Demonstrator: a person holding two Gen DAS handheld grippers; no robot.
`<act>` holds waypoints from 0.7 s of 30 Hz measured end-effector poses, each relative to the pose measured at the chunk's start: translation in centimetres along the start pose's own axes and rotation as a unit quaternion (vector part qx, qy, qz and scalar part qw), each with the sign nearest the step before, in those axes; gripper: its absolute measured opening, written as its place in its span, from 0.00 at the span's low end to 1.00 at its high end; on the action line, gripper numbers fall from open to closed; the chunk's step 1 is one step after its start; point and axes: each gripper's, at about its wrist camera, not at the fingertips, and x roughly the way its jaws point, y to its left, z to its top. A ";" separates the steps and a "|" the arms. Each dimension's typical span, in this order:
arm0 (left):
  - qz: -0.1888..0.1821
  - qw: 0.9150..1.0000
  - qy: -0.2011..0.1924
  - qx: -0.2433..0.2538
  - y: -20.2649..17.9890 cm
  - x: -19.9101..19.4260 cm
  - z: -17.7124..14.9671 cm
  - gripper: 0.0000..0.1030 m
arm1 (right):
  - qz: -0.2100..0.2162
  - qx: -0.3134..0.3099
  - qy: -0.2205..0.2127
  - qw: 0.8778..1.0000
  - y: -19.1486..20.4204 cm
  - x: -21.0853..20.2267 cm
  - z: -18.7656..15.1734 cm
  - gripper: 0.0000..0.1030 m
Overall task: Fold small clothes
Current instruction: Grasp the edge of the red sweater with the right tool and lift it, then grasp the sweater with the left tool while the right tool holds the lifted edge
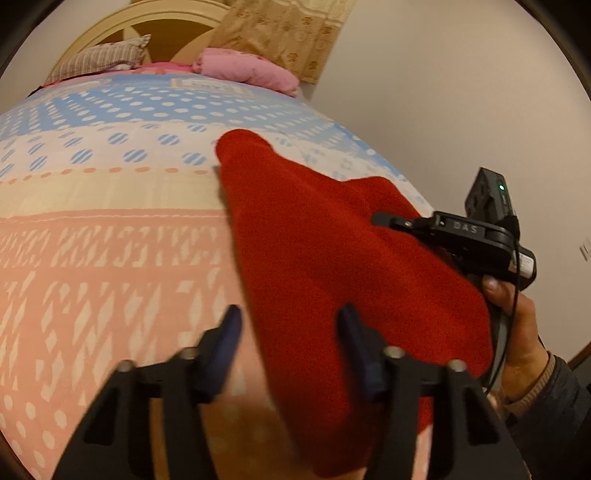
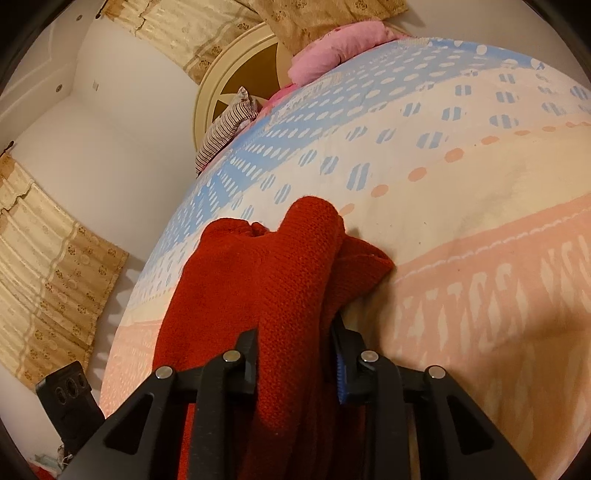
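A red knitted garment (image 1: pixel 332 258) lies partly lifted over the patterned bedspread (image 1: pixel 110 240). My left gripper (image 1: pixel 290 332) is open, its jaws wide apart, with the garment's left edge passing between them but not pinched. My right gripper (image 2: pixel 295 350) is shut on a thick bunched fold of the red garment (image 2: pixel 280 280), which drapes over and between its jaws. In the left wrist view the right gripper (image 1: pixel 384 219) reaches in from the right onto the garment, held by a hand (image 1: pixel 517 325).
The bed has a pink, cream and blue bedspread (image 2: pixel 461 184). A pink pillow (image 1: pixel 243 68) and a striped pillow (image 1: pixel 99 61) lie by the round headboard (image 1: pixel 166 26). Beige curtains (image 2: pixel 44 273) hang on the wall; the white wall (image 1: pixel 443 92) borders the bed's right side.
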 end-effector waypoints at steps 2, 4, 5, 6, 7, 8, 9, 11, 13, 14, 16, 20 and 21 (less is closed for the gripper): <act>0.008 1.000 -0.003 0.015 -0.7 -0.2 0.0 0.41 | -0.001 -0.001 -0.007 1.000 0.4 -0.6 -0.2 0.26; 0.013 1.000 -0.006 0.027 -1.2 -0.6 -0.1 0.31 | 0.001 -0.001 -0.015 1.000 0.8 -1.3 -0.4 0.26; 0.015 0.999 -0.010 0.033 -1.5 -0.9 -0.1 0.29 | 0.001 -0.002 -0.018 1.000 0.9 -1.6 -0.4 0.26; 0.017 0.999 -0.012 0.036 -1.5 -1.2 -0.1 0.27 | 0.001 -0.002 -0.023 1.000 1.1 -2.1 -0.6 0.26; 0.015 0.999 -0.014 0.034 -1.6 -1.5 -0.2 0.24 | 0.001 -0.002 -0.027 1.000 1.2 -2.6 -0.8 0.26; 0.013 0.999 -0.015 0.033 -1.6 -1.7 -0.2 0.23 | 0.002 -0.002 -0.031 1.000 1.4 -3.1 -1.0 0.26; 0.012 0.999 -0.018 0.030 -1.7 -2.0 -0.2 0.20 | 0.002 -0.001 -0.034 0.999 1.5 -3.7 -1.3 0.26; 0.009 0.999 -0.024 0.029 -2.0 -2.7 -0.4 0.15 | 0.001 0.001 -0.041 0.999 1.7 -4.8 -1.9 0.26; 0.004 0.999 -0.029 0.031 -2.4 -3.3 -0.5 0.06 | 0.002 0.003 -0.048 0.999 1.8 -6.0 -2.5 0.26; -0.005 0.999 -0.032 0.032 -2.7 -3.7 -0.7 0.04 | 0.002 0.004 -0.050 0.999 1.9 -6.4 -2.8 0.26; -0.027 0.998 -0.035 0.038 -3.3 -4.2 -0.8 0.02 | 0.003 0.007 -0.056 0.998 2.0 -7.4 -3.3 0.26; 0.036 0.995 -0.041 0.087 -5.5 -4.4 -1.5 0.04 | 0.004 0.007 -0.060 0.998 2.3 -9.0 -4.4 0.25; 0.057 0.994 -0.044 0.086 -5.3 -4.3 -1.5 0.04 | -0.001 0.006 -0.061 0.998 2.4 -9.2 -4.5 0.25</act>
